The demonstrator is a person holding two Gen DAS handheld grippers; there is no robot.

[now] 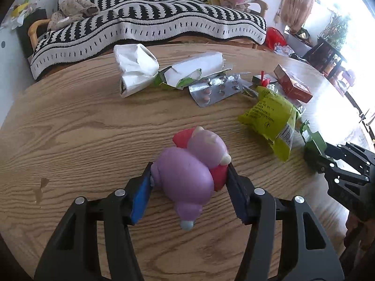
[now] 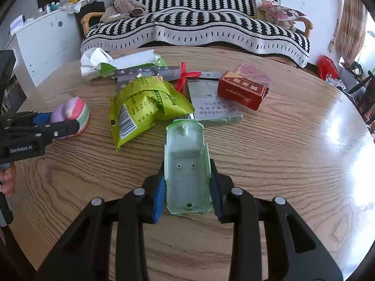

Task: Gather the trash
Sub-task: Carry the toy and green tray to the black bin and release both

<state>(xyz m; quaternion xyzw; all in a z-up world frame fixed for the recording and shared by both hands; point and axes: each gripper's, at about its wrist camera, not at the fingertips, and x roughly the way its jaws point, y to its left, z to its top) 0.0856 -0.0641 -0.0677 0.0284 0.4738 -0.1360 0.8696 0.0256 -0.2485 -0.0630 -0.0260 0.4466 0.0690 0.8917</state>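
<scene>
Behind everything, a sofa [image 2: 194, 30] draped in a black-and-white striped blanket [image 1: 150, 21] runs along the far edge of the round wooden table [image 2: 293, 154], which carries all the trash. Nearest the sofa, at the table's far left, lie a crumpled white paper bag [image 1: 136, 69] and a torn white-and-green carton [image 1: 194, 69], touching each other. A silver pill sheet [image 1: 214, 89] lies just in front of the carton. Toward the table's middle sits a yellow-green snack wrapper [image 2: 145, 107], crumpled, with a barcode showing; a flat silver foil sheet [image 2: 213, 107] lies just right of it, and a red cigarette box [image 2: 243, 90] rests partly on that foil's far corner. A red ribbon [image 2: 184, 76] pokes up between the wrapper and the foil. On the table's near side, the left gripper [image 1: 188, 172] is closed about halfway onto a purple squishy toy [image 1: 187, 171] with red parts, both blue pads pressing its sides, left of the wrapper. The right gripper [image 2: 187, 175] is closed narrowly around a pale green plastic shell [image 2: 186, 164], its pads against the shell's long sides, with the shell's far end just touching the wrapper's near edge. A person's hand [image 2: 8, 180] shows at the left edge of the right wrist view, behind the left gripper.
</scene>
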